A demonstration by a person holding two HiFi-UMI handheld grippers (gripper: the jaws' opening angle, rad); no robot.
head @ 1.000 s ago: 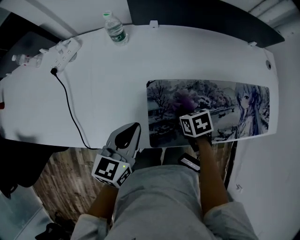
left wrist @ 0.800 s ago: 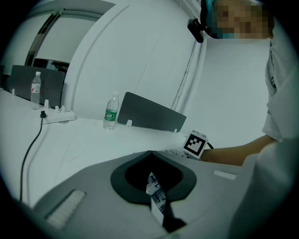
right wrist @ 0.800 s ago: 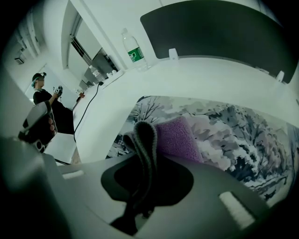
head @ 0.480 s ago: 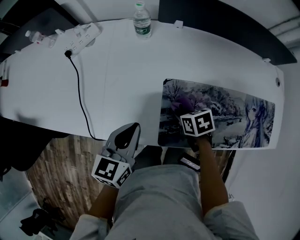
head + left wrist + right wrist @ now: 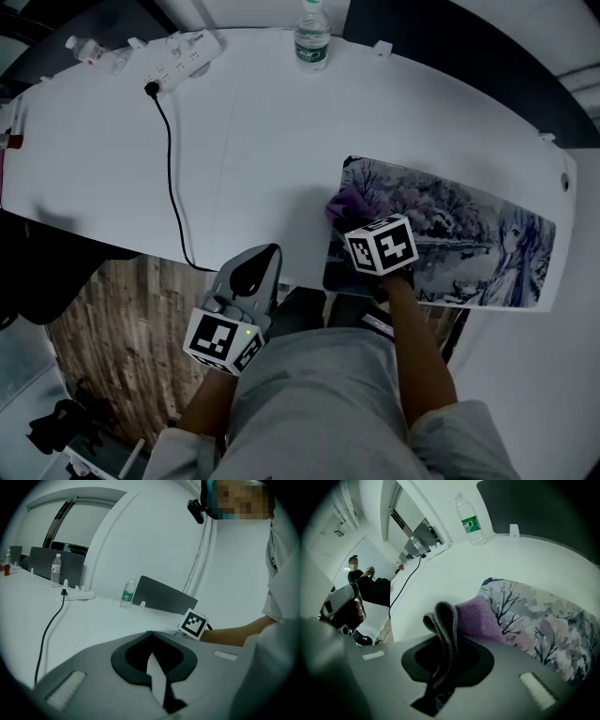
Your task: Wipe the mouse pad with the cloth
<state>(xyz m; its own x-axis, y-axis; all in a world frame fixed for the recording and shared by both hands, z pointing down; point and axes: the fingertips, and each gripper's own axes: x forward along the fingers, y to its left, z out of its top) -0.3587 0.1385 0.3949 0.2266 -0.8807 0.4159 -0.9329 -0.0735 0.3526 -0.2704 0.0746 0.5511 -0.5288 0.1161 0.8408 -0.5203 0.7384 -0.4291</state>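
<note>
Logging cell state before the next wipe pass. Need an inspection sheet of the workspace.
Surface: white desk, no spill seen.
Job's things: printed mouse pad at the desk's right, by the near edge; purple cloth on its left end.
Clutter: water bottle and power strip at the far edge.
Grippers: right gripper shut on the cloth; left gripper shut, empty, off the desk's near edge.
Cables: black cable runs from the power strip across the desk to its near edge.
Surroundings: wood floor below; dark partition behind the desk.
</note>
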